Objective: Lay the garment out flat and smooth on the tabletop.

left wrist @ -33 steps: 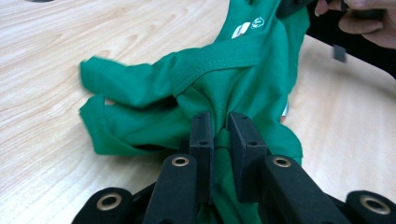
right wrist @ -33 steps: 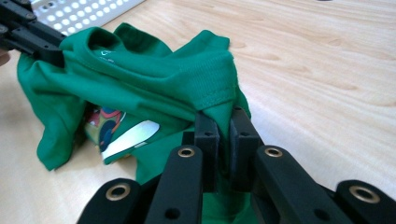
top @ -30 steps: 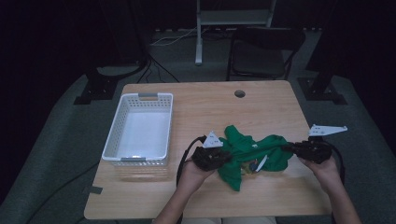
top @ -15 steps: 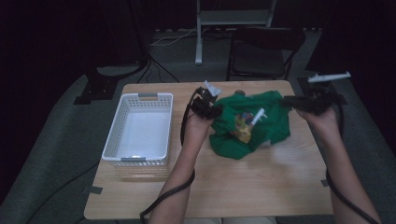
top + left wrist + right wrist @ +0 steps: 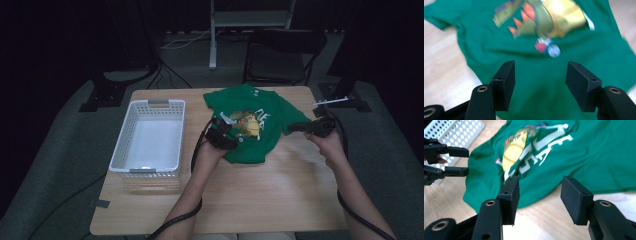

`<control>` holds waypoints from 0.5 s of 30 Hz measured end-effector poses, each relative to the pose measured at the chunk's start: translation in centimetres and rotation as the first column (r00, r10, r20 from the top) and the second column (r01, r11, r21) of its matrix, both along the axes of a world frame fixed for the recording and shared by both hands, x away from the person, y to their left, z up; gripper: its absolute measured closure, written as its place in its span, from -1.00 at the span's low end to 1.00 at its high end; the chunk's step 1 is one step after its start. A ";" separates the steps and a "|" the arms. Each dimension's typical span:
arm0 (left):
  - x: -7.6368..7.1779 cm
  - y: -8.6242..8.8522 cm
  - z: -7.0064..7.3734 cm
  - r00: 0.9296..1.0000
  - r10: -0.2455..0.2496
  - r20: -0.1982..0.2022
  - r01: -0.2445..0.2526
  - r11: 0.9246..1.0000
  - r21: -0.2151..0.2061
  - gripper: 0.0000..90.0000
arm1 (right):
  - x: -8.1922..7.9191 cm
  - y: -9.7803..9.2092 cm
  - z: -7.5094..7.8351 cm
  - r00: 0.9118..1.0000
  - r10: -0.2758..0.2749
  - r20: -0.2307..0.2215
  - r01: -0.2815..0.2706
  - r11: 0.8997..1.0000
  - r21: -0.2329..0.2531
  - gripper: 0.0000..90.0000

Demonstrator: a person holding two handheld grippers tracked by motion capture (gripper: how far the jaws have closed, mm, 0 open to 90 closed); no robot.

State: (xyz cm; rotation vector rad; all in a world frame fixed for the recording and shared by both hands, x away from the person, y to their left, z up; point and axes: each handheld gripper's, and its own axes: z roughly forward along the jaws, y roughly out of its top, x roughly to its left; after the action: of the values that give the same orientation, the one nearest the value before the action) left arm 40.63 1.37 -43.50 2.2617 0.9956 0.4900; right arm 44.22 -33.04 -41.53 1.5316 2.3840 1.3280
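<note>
- The green T-shirt (image 5: 257,125) lies spread, print side up, on the wooden worktop (image 5: 260,195), just to the right of the white perforated basket (image 5: 150,140) and apart from it.
- It is thin knit cloth, so I judge it light, limp and not fragile; it will sag and fold wherever it is lifted, and it may drag across the worktop rather than slide cleanly.
- The dinosaur print (image 5: 541,20) on the chest looks like a slightly stiffer patch; pinching there would probably crease the picture, so plain fabric is the better hold.
- The left hand-held gripper (image 5: 226,136) hovers over the shirt's edge on the basket side, jaws spread wide with nothing between them; the left gripper view shows bare green cloth under the gap.
- The right hand-held gripper (image 5: 300,128) sits at the shirt's far edge from the basket, jaws likewise spread and empty, aimed at the hem (image 5: 544,200) where cloth meets wood.
- Best holds, as I judge it: two matching points along opposite side edges or the shoulders, pinched through a small gathered fold so the thin cloth does not slip out.
- Lifting by one corner alone would likely let it bunch.
</note>
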 end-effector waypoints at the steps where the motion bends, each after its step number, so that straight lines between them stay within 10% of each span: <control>1: -0.2 0.0 -0.4 1.000 -0.005 -0.005 0.005 1.000 0.007 -0.07 | -0.3 0.2 -0.3 1.000 0.010 -0.002 -0.010 1.000 0.001 0.07; 15: -1.7 1.1 -1.3 1.000 -0.007 0.004 0.007 1.000 -0.006 -0.07 | -1.2 2.8 -3.1 0.999 0.032 -0.034 -0.034 0.997 -0.065 0.06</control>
State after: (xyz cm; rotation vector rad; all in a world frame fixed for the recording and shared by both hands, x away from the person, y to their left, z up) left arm 38.95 2.43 -44.83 2.2580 0.9856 0.4874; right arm 43.02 -30.19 -44.63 1.5160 2.4568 1.2264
